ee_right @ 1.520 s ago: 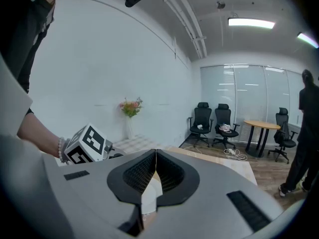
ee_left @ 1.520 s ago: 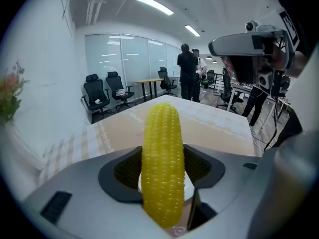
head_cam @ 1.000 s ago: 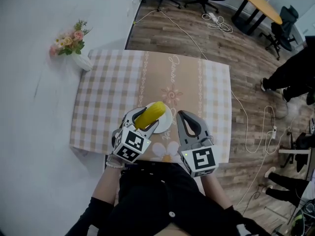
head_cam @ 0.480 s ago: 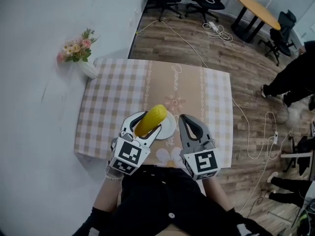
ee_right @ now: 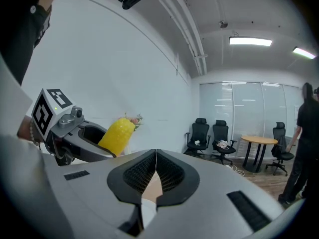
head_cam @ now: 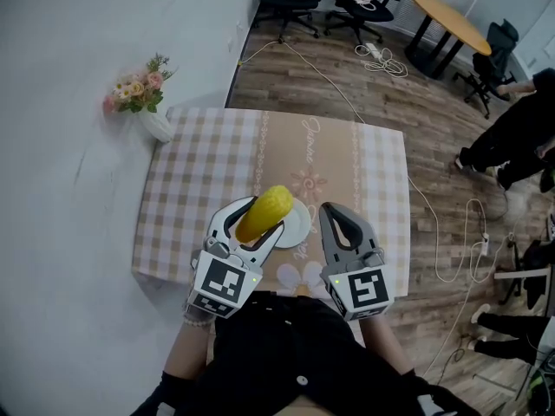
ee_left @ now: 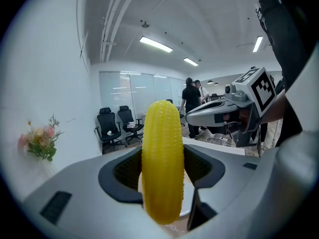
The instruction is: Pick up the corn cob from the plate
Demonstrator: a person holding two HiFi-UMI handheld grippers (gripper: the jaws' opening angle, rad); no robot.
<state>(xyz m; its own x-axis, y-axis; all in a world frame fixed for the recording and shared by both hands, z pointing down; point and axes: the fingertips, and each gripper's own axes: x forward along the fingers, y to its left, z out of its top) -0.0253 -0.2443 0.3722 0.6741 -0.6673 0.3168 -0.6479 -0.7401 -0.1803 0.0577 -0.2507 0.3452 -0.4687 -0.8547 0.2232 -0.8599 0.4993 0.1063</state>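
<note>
Left gripper (head_cam: 254, 224) is clamped on the corn (head_cam: 267, 208), its jaws pressing the cob from both sides about the lower half, so that most of the cob stands up past them. The corn hangs over the near-left edge of the plate (head_cam: 298, 225). It looks lifted clear, though the head view is too steep to be sure of the gap. Right gripper (head_cam: 333, 211) has its jaws together on nothing and sits just beside the plate on its right. The chief risk, as I judge it, is the cob turning in the grip: it is round and bumpy, with its longer part free above the jaws, so a quick tilt or swing of the hand could make it pivot or slide out. It would then drop on the plate or roll across the table (head_cam: 199, 180). Easing the squeeze too soon would do the same. Against the frame a second ago, the cob now stands a little higher and more upright, further off the plate. The right gripper has scarcely shifted, and the head camera has moved slightly, so the table sits lower in view.
</note>
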